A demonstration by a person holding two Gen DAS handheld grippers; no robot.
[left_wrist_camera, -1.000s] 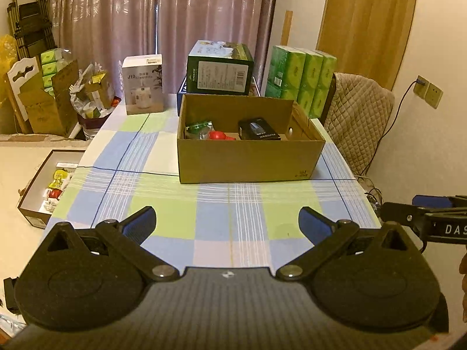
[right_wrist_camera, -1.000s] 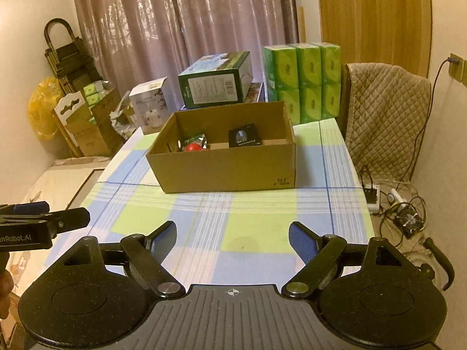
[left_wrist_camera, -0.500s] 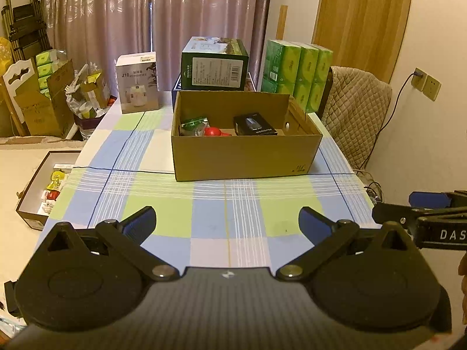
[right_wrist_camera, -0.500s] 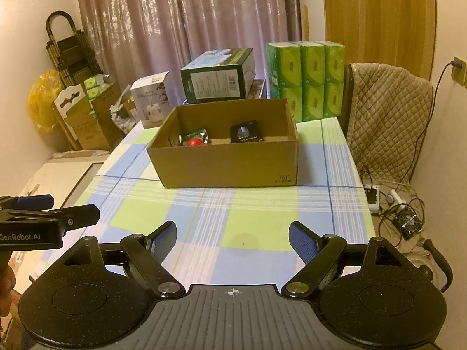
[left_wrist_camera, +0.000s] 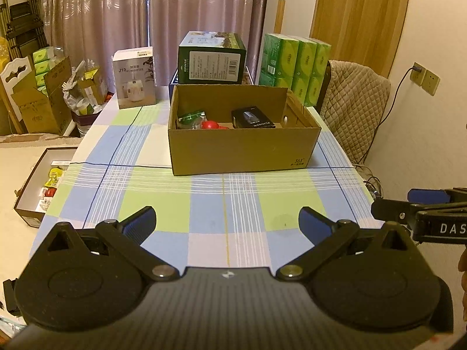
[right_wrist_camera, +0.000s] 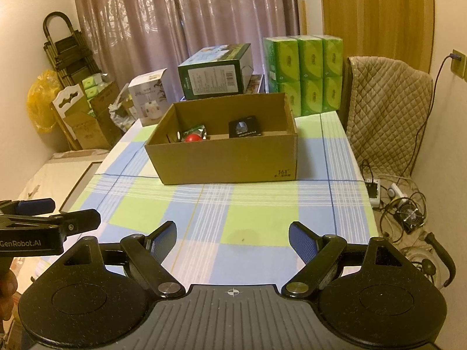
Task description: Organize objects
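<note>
cardboard box (left_wrist_camera: 242, 151) sat at 12 o'clock on the checked tablecloth (left_wrist_camera: 204, 204), holding a black box (left_wrist_camera: 252, 119) and red ball (left_wrist_camera: 210, 124). i held left gripper (left_wrist_camera: 227, 224) and right gripper (right_wrist_camera: 232, 237) with fingers spread apart, empty.

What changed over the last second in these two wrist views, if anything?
Both grippers rose and tipped slightly, so the cardboard box sits a little lower in each view and more of its inside shows. Nothing was grasped or released: the left gripper and right gripper stay open and empty over the checked tablecloth. The red item, black box and green packet lie unmoved.
</note>
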